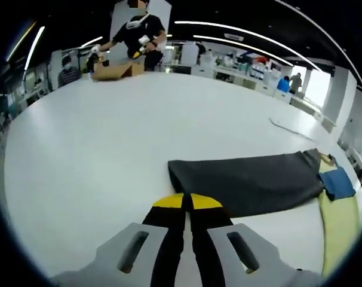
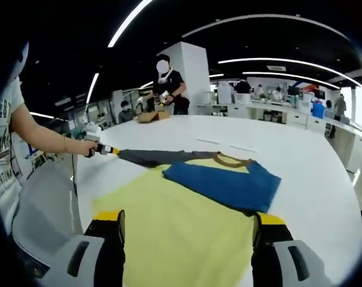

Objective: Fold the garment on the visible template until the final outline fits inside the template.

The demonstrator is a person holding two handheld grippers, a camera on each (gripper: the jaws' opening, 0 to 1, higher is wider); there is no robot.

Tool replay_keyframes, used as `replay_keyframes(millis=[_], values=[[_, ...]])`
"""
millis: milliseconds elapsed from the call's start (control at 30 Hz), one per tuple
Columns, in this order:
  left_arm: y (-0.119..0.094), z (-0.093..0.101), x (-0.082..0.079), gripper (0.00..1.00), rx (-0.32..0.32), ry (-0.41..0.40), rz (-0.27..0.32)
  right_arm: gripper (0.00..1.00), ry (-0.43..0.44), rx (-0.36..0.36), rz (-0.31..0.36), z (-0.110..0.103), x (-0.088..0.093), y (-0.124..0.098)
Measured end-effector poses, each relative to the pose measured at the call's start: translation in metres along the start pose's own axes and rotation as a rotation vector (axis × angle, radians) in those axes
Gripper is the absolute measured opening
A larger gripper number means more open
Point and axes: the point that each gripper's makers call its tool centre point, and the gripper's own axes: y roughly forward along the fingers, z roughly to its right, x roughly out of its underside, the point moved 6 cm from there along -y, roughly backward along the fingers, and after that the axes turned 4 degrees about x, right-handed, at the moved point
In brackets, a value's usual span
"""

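Note:
The garment is a yellow shirt [image 2: 181,233] with a brown collar [image 2: 232,159], lying flat on the white table [image 2: 300,161]. Its blue sleeve [image 2: 223,182] is folded across the chest. The grey sleeve [image 2: 151,157] stretches out to the left, and my left gripper [image 2: 106,149] holds its end in a person's hand [image 2: 85,146]. In the left gripper view the left gripper [image 1: 187,202] has its yellow-tipped jaws pressed together on the near edge of the grey sleeve [image 1: 247,182]; the blue sleeve [image 1: 337,182] and yellow body [image 1: 339,227] lie at the right. My right gripper [image 2: 188,218] stands wide open over the yellow body.
A cardboard box [image 1: 115,70] sits at the table's far edge, where a person [image 1: 139,33] works. A thin pale strip [image 1: 291,127] lies on the table [image 1: 109,137] to the far right. Desks and other people stand in the background.

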Motion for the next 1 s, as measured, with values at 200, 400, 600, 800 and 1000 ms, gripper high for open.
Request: replay_keyframes(millis=[200, 400, 600, 800, 1000], values=[[-0.003, 0.007, -0.01, 0.0, 0.021, 0.016, 0.016, 0.89, 0.0, -0.005, -0.005, -0.002, 0.002, -0.001], [-0.006, 0.014, -0.015, 0.0, 0.044, 0.026, 0.023, 0.9, 0.002, -0.004, -0.004, -0.001, 0.003, -0.004], [-0.004, 0.021, -0.022, 0.0, 0.073, 0.034, 0.037, 0.9, 0.004, -0.002, -0.014, 0.0, 0.006, -0.005], [0.0, 0.029, -0.027, 0.0, 0.103, 0.043, 0.041, 0.9, 0.004, -0.003, -0.013, -0.001, 0.007, -0.007], [0.0, 0.044, -0.033, 0.0, 0.142, 0.069, 0.05, 0.9, -0.003, -0.012, -0.022, 0.001, 0.01, -0.008]])
